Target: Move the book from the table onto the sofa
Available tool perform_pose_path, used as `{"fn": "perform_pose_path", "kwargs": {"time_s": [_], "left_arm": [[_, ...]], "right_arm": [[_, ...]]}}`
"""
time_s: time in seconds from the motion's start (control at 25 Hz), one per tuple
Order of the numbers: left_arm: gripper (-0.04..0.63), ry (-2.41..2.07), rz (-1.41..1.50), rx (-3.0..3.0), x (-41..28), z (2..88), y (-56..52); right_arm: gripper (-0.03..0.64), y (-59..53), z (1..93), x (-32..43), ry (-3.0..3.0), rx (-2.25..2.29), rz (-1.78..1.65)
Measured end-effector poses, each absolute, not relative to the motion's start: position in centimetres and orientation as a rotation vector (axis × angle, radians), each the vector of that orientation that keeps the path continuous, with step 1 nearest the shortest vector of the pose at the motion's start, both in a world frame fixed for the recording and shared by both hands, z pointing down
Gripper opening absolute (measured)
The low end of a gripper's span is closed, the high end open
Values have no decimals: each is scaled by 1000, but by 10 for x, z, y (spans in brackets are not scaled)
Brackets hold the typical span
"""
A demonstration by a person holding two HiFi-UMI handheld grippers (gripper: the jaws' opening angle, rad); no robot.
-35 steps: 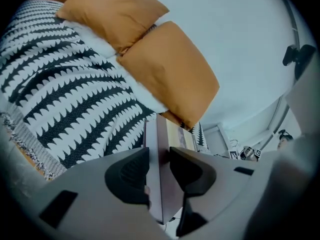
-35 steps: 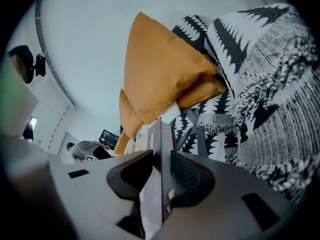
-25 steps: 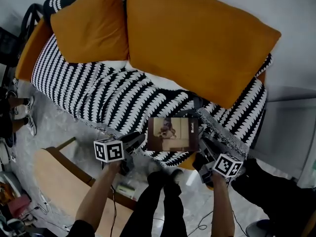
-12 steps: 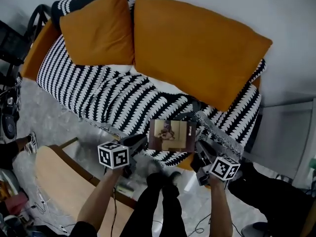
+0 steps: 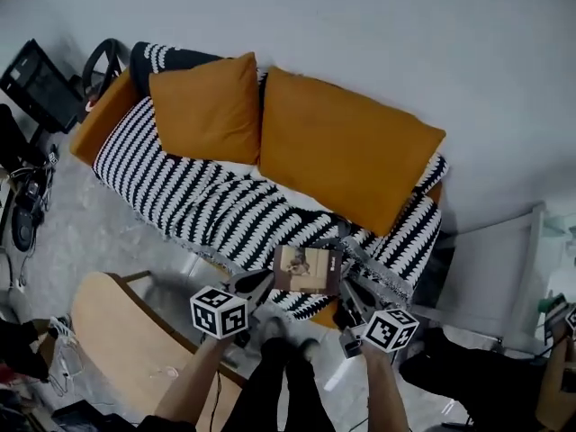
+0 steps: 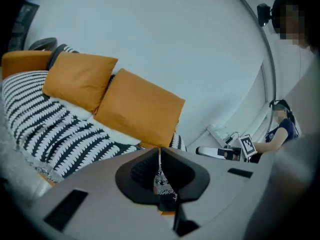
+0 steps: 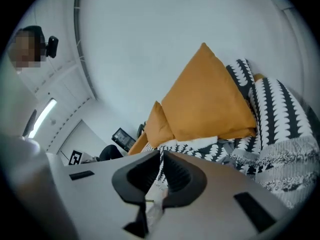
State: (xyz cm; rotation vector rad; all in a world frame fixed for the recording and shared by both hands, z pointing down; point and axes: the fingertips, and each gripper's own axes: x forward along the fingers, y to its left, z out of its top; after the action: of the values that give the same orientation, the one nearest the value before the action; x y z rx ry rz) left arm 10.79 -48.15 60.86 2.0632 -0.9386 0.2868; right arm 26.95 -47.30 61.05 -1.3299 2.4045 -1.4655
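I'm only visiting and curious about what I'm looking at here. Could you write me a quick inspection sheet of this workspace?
Surface: sofa under a black-and-white throw, with small cushion and large cushion, both orange.
Job's things: book lies flat at the sofa's front edge.
Clutter: dark gear on the floor, far left.
Grippers: left gripper and right gripper have just closed, nothing between their jaws, near the book's two sides.
Cables: thin cable below the left forearm.
Surroundings: white wall, monitor, wooden table.

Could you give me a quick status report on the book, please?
Left gripper and right gripper jaws just closed, nothing between them. Book lying flat at sofa front edge, released. Nothing in the way.
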Motion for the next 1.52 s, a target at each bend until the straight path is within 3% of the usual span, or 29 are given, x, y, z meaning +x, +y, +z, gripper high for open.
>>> {"fn": "perform_pose_path", "kwargs": {"time_s": [0.64, 1.2, 1.52], "left_arm": [[15, -1041, 186, 2248, 121, 434, -432], [15, -1217, 131, 2513, 138, 290, -380], [15, -1285, 106, 2540, 131, 271, -371]], "right_arm": [[25, -425, 449, 247, 2532, -1185, -1219], [23, -382, 292, 222, 2716, -1199, -651], [23, -375, 270, 212, 2728, -1178, -533]]}}
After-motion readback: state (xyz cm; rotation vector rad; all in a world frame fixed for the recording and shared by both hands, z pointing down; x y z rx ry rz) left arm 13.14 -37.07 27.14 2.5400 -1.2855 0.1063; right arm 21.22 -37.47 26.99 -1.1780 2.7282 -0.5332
